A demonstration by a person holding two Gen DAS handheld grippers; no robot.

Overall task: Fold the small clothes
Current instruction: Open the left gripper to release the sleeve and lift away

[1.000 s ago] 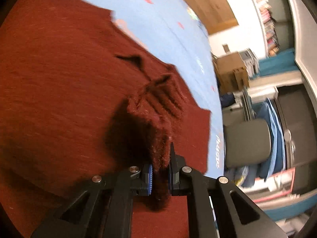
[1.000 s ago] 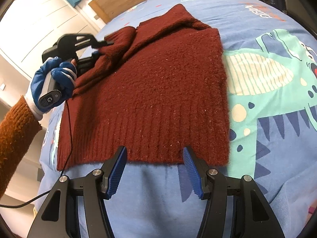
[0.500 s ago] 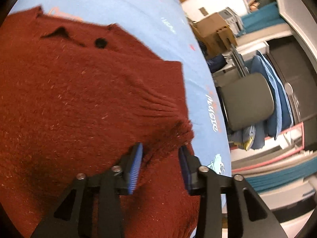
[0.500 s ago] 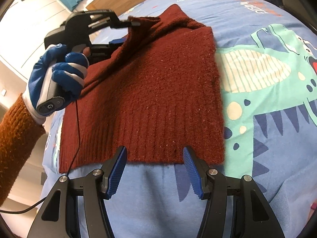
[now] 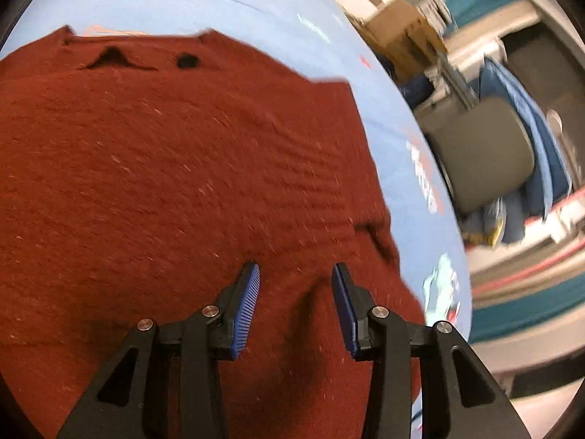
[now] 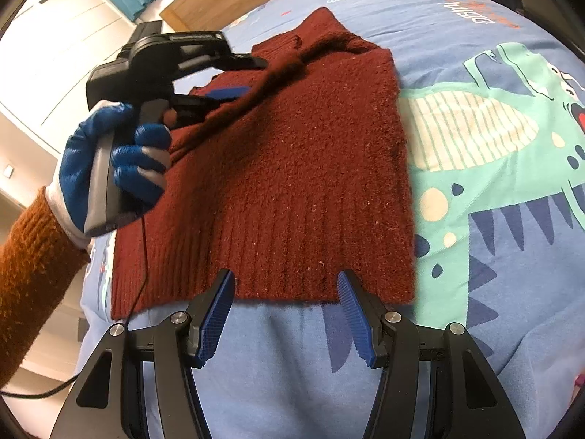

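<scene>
Sweater (image 6: 292, 168), dark red knit, lies flat on the bed (image 6: 493, 219) across the middle of the right wrist view, its ribbed hem toward the bottom of the frame and its neck at the top. At the left of that view our gloved left hand (image 6: 113, 175) carries the left tongs (image 5: 295, 305) over the folded-in sleeve; their blue pads stand apart and press on nothing, with knit lying under the gap in the left wrist view. We judge that the sleeve fold has just been laid, so we lift these tongs straight off without snagging the loose yarn. At the lower middle, the right tongs (image 6: 285, 314) hang wide apart just at the hem, empty. We bring them down on the hem edge, pinch both layers squarely, and carry the hem up toward the neck, keeping the sides aligned.
</scene>
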